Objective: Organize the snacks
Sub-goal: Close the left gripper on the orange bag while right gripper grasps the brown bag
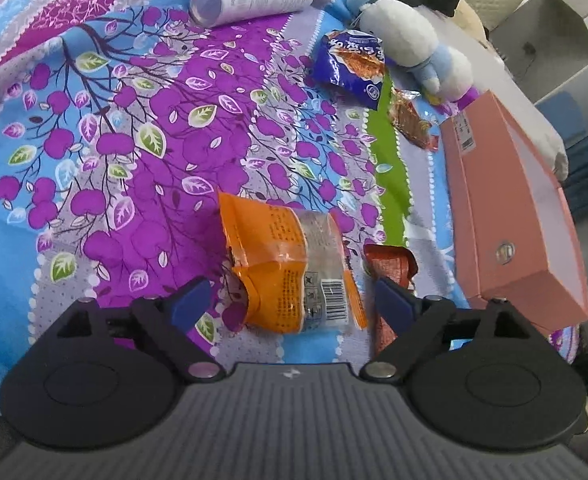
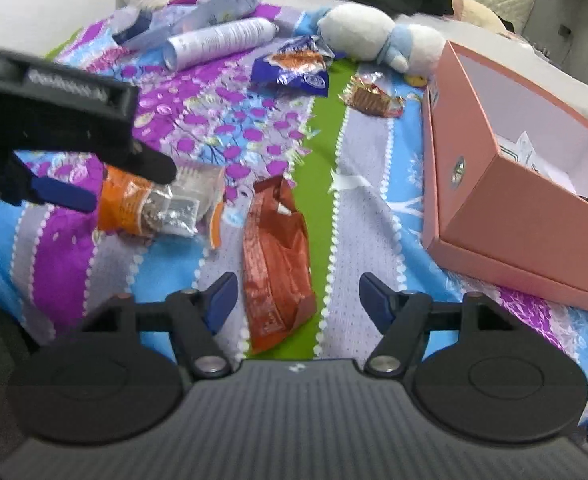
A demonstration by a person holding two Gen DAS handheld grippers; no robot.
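An orange snack packet (image 1: 289, 268) lies on the patterned bedspread between the open fingers of my left gripper (image 1: 291, 300); it also shows in the right wrist view (image 2: 149, 204). A red-brown packet (image 2: 273, 260) lies flat, its near end between the open fingers of my right gripper (image 2: 298, 298); its edge shows in the left wrist view (image 1: 390, 268). A blue packet (image 1: 350, 68) (image 2: 294, 68) and a small red-brown packet (image 1: 408, 118) (image 2: 372, 98) lie farther away. A pink open box (image 2: 510, 200) (image 1: 510, 216) stands on the right with white items inside.
A white cylinder can (image 1: 249, 0) (image 2: 217, 42) lies at the far side beside a white and blue plush toy (image 1: 414, 44) (image 2: 378, 34). The left gripper's body (image 2: 53, 120) fills the left of the right wrist view. The bed's edge runs behind the box.
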